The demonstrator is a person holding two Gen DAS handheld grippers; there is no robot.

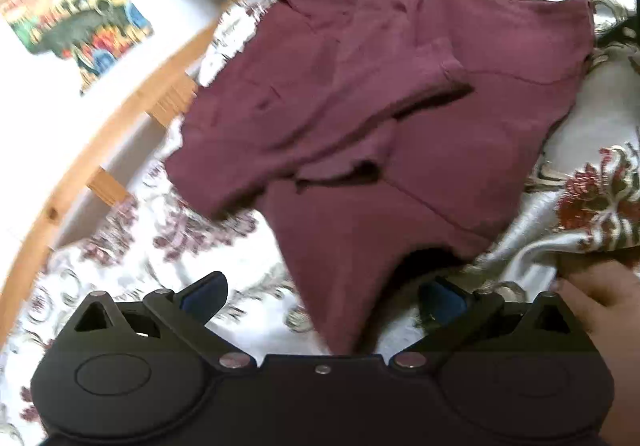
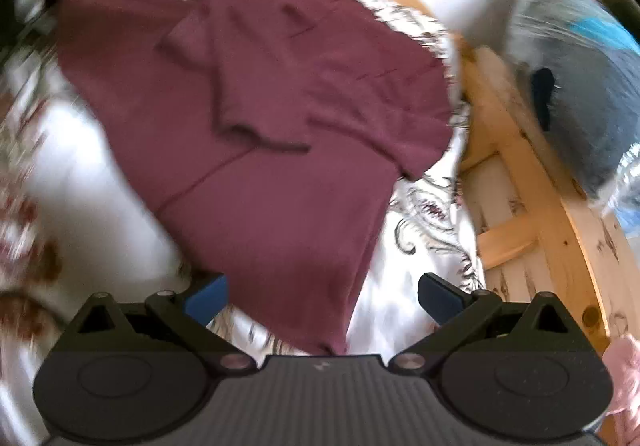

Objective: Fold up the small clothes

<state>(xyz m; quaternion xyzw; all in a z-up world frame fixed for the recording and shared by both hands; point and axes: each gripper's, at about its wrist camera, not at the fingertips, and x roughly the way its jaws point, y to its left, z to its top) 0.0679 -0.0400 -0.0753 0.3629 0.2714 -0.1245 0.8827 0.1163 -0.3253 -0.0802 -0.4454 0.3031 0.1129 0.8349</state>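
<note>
A small maroon shirt [image 1: 360, 118] lies spread on a white floral bedspread [image 1: 140, 246], with one side and a sleeve folded over its middle. In the left wrist view my left gripper [image 1: 324, 298] is open, its blue-padded fingers [image 1: 204, 294] standing on either side of the shirt's near corner. The right wrist view shows the same maroon shirt [image 2: 260, 106] from the other side. My right gripper [image 2: 322, 298] is open too, with the shirt's near edge lying between its spread fingers [image 2: 208, 298]. Both views are motion-blurred.
A wooden bed frame [image 1: 120, 106] runs along the bedspread's edge and shows again as the wooden frame [image 2: 520, 166]. A colourful printed cloth [image 1: 76, 14] lies beyond it. A hand [image 1: 600, 306] shows at the lower right. Grey-blue fabric [image 2: 580, 106] lies past the frame.
</note>
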